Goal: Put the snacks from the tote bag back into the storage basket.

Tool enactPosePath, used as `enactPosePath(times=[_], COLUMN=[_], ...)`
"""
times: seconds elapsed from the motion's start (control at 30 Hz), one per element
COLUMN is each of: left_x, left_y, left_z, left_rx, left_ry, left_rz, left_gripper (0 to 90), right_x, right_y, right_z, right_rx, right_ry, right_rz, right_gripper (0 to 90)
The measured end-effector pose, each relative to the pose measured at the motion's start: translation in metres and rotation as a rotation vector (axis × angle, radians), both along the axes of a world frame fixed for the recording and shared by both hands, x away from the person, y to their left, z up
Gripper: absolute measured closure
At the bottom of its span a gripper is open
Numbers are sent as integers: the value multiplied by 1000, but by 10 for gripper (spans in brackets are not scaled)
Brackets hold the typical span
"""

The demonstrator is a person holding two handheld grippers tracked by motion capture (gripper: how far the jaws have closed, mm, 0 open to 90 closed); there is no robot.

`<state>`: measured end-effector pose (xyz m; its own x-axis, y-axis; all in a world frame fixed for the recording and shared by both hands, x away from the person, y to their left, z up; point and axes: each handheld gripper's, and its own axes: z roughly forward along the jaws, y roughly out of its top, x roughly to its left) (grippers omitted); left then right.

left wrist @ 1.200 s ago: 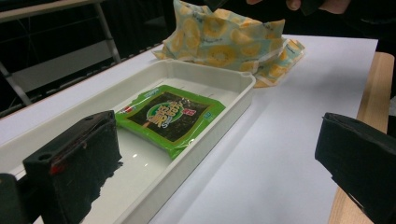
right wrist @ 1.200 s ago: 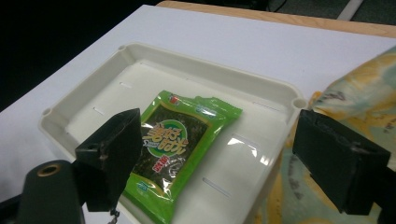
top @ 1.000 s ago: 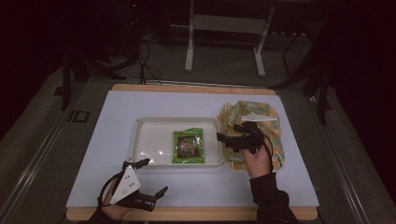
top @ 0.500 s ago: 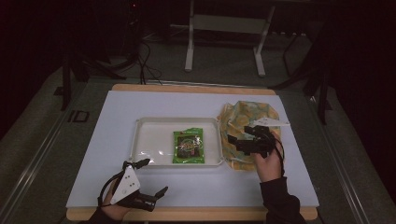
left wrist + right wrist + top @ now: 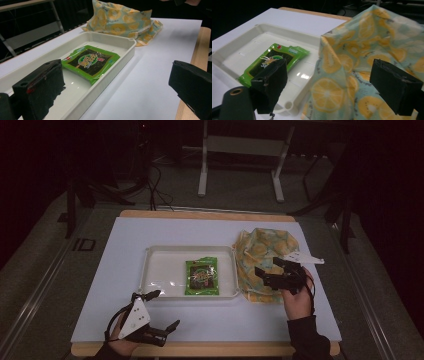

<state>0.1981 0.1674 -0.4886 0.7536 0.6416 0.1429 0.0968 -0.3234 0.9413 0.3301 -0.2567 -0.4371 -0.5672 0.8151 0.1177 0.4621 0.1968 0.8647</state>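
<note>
High view | right tool now lower over bag, jaws apart | left tool apart, idle | grasp imminent.

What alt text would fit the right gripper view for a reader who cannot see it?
The right gripper, jaws open, faces a crumpled fruit-print bag rising between its jaws. Left of the bag, a white tray on the table holds a flat green packet.
</note>
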Motion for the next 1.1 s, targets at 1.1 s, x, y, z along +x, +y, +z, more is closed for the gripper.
enactPosePath(times=[1.1], left_x=[0], left_y=[1], left_z=[0], left_rx=[3], left_ry=[1], left_rz=[-3], left_gripper=[4], right_x=[-25], right_y=[-34], right_z=[-16], right_rx=[-17], right_ry=[-92], right_rz=[-115], right_gripper=[142])
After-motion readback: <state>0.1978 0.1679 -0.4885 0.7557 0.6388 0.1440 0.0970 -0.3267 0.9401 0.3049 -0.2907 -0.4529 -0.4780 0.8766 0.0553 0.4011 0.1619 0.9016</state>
